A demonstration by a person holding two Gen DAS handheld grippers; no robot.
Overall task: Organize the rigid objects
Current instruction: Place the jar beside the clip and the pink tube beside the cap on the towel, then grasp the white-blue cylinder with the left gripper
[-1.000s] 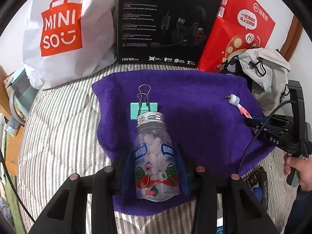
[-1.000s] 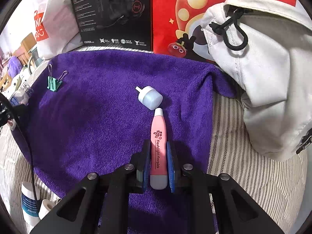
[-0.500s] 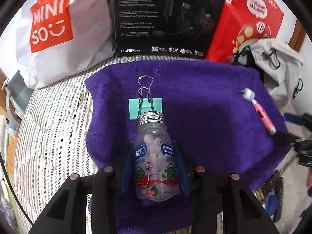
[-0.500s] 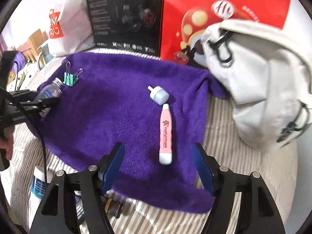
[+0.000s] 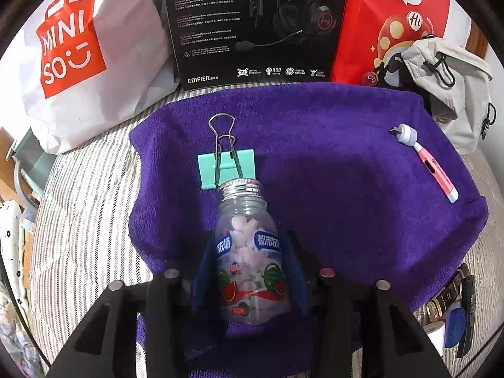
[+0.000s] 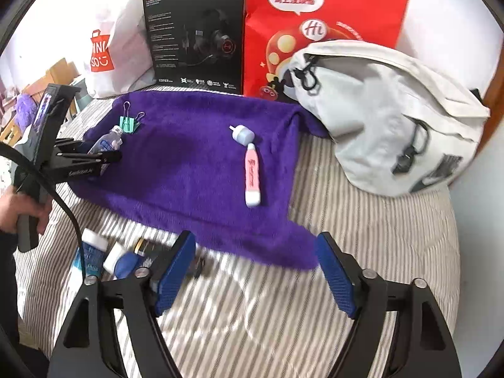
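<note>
Closest to me, my left gripper point(image 5: 249, 271) is clamped on the clear candy bottle point(image 5: 249, 252), its blue pads point(image 5: 204, 264) pressed against both sides of the watermelon label. I can see white tablets inside, and the bottle lies on the purple towel point(image 5: 330, 189) with its threaded metal neck pointing away from me. Just past the neck sits the mint binder clip point(image 5: 225, 170), its wire handles reaching toward the back; from this view the neck overlaps the clip's near edge, though I cannot tell whether they touch.

My right gripper point(image 6: 255, 271) hangs wide open with nothing between its blue pads point(image 6: 334, 280), hovering over the striped bedding point(image 6: 362, 220) at the towel's near edge. To its left on the bedding is a small clutter of tubes and containers point(image 6: 104, 255), too blurred to name. Further out on the towel lies the pink pen-shaped device point(image 6: 252, 176), and its pale blue cap point(image 6: 242, 134) sits just beyond its tip, very close. In the right view I also see a hand point(image 6: 19, 208) gripping the left tool's handle.

Beyond the towel, a white Miniso bag point(image 5: 78, 50), a black headset box point(image 5: 255, 25) and a red paper bag point(image 5: 393, 25) stand along the back, with a grey-white backpack point(image 6: 393, 119) slumped at the right
</note>
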